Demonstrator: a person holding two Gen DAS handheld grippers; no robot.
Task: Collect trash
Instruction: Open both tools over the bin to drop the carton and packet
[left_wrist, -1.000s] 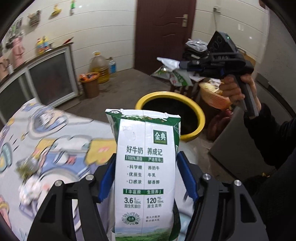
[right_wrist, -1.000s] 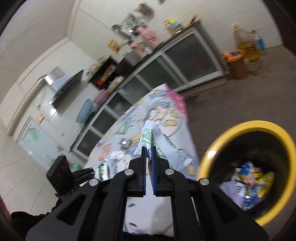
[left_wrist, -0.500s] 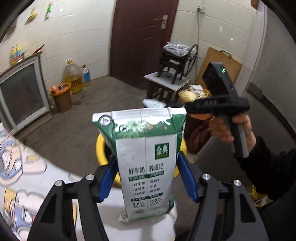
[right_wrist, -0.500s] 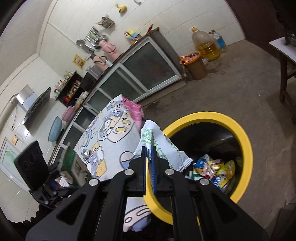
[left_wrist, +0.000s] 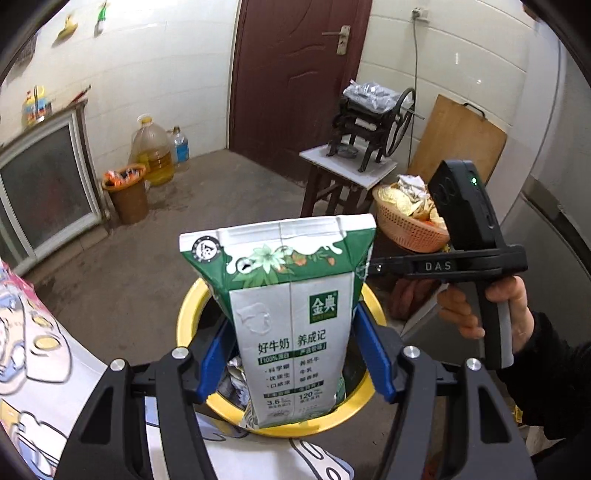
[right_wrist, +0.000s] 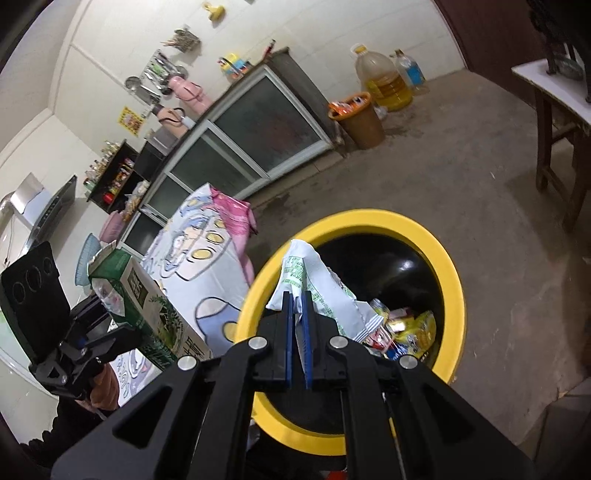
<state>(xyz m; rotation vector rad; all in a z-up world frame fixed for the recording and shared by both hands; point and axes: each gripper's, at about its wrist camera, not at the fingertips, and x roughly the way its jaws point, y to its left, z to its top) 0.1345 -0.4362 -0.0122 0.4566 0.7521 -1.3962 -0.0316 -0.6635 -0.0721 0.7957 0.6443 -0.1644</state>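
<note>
My left gripper (left_wrist: 295, 354) is shut on a green and white milk carton (left_wrist: 288, 317), held upright above the yellow-rimmed trash bin (left_wrist: 186, 317). The same carton (right_wrist: 147, 302) shows at the left of the right wrist view, beside the bin. My right gripper (right_wrist: 297, 314) is shut on a crumpled white and green wrapper (right_wrist: 314, 284), which hangs over the bin's yellow rim (right_wrist: 436, 243). Colourful wrappers (right_wrist: 406, 332) lie at the bottom of the bin. A hand (left_wrist: 506, 314) holds the right gripper's handle in the left wrist view.
A table with a cartoon-print cloth (right_wrist: 203, 266) stands right next to the bin. A small brown bin (right_wrist: 360, 118) and oil jugs (right_wrist: 384, 81) sit by the far wall. A wooden stool with a hand-crank machine (left_wrist: 373, 122) and an orange basket (left_wrist: 410, 225) stand beyond the bin.
Both grippers have moved off the table toward the yellow bin. The carton now hangs over the bin's opening, and the wrapper has come down over its rim.
</note>
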